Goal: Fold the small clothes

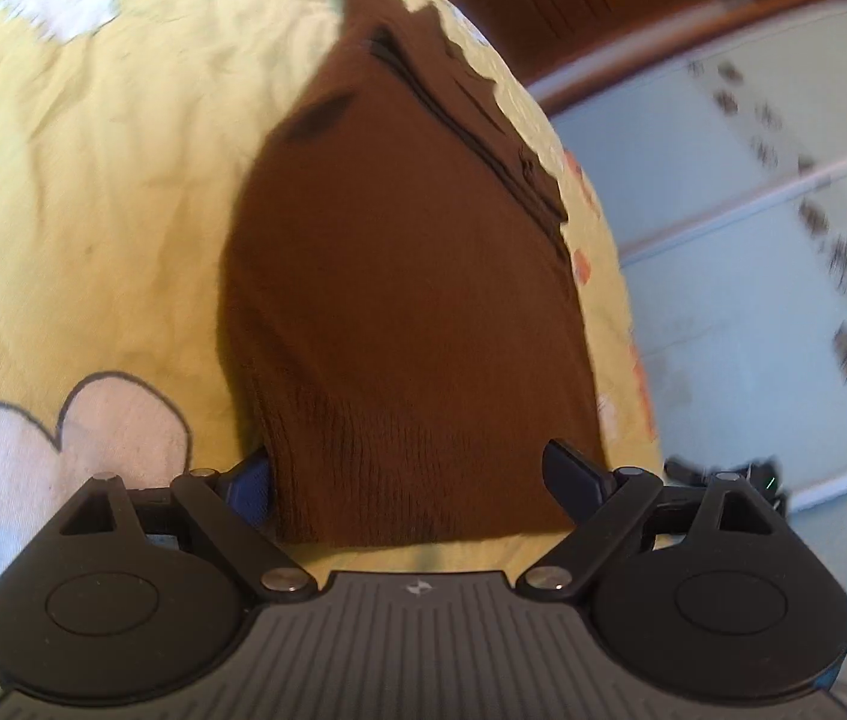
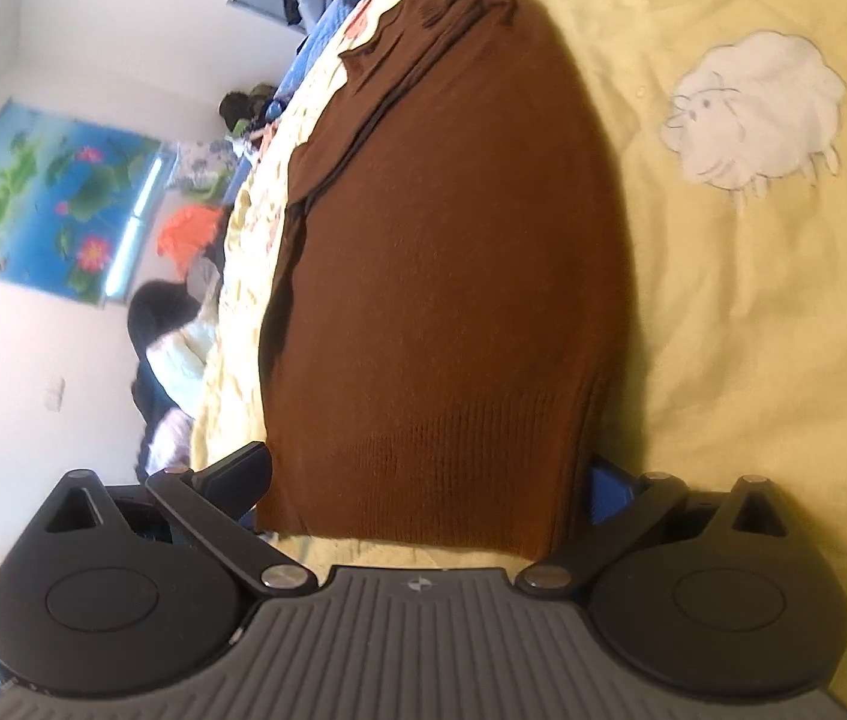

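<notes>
A brown knit sweater (image 1: 399, 252) lies along a yellow bedsheet (image 1: 93, 180), with its ribbed hem nearest the cameras. My left gripper (image 1: 411, 480) stands wide open around that hem. One of its fingers (image 1: 570, 474) shows over the cloth and the other is half hidden behind the sweater's edge. In the right wrist view the same sweater (image 2: 453, 240) runs away from my right gripper (image 2: 423, 486), which is also wide open astride the hem. One right finger (image 2: 237, 474) sits at the cloth's edge, and the blue pad (image 2: 603, 492) peeks from behind it. Neither gripper's pads squeeze the cloth.
The sheet has printed white sheep (image 2: 759, 114) and a white cloud shape (image 1: 57, 438). The bed's edge drops to a pale floor (image 1: 753, 300). Piled clothes, one orange (image 2: 189, 234), lie beyond the bed by a wall with a blue flower poster (image 2: 45, 204).
</notes>
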The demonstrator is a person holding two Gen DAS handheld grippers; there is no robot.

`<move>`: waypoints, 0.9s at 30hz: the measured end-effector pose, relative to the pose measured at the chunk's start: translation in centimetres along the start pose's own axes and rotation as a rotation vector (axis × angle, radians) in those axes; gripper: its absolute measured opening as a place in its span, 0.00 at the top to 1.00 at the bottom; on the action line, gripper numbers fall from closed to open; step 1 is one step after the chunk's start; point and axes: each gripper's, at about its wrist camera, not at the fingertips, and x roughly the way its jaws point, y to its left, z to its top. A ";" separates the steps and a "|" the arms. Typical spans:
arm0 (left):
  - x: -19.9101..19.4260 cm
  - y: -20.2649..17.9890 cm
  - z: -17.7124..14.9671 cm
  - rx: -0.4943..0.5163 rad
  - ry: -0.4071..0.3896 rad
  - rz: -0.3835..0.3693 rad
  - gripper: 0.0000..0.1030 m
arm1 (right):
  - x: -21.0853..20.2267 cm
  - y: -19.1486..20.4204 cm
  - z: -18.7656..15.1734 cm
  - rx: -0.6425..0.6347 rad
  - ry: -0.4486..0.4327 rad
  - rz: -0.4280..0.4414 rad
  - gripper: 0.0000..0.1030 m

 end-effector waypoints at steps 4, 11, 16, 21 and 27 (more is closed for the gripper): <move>0.4 -0.2 -0.6 0.014 0.012 0.003 0.16 | 1.1 1.6 0.5 -0.068 -0.013 -0.072 0.04; 0.6 0.1 -0.5 0.026 0.016 0.149 0.92 | 1.9 1.5 -0.5 -0.161 -0.003 -0.164 0.85; -1.6 -1.0 -0.9 0.107 -0.025 0.130 0.94 | -1.3 1.6 -0.4 -0.193 -0.085 -0.213 0.87; -0.7 0.4 -1.3 0.115 0.017 0.199 0.94 | -0.4 0.0 -0.5 -0.141 -0.049 -0.234 0.88; -1.3 1.6 -0.7 0.025 0.004 0.130 0.70 | -1.0 1.1 0.3 -0.144 -0.130 -0.166 0.05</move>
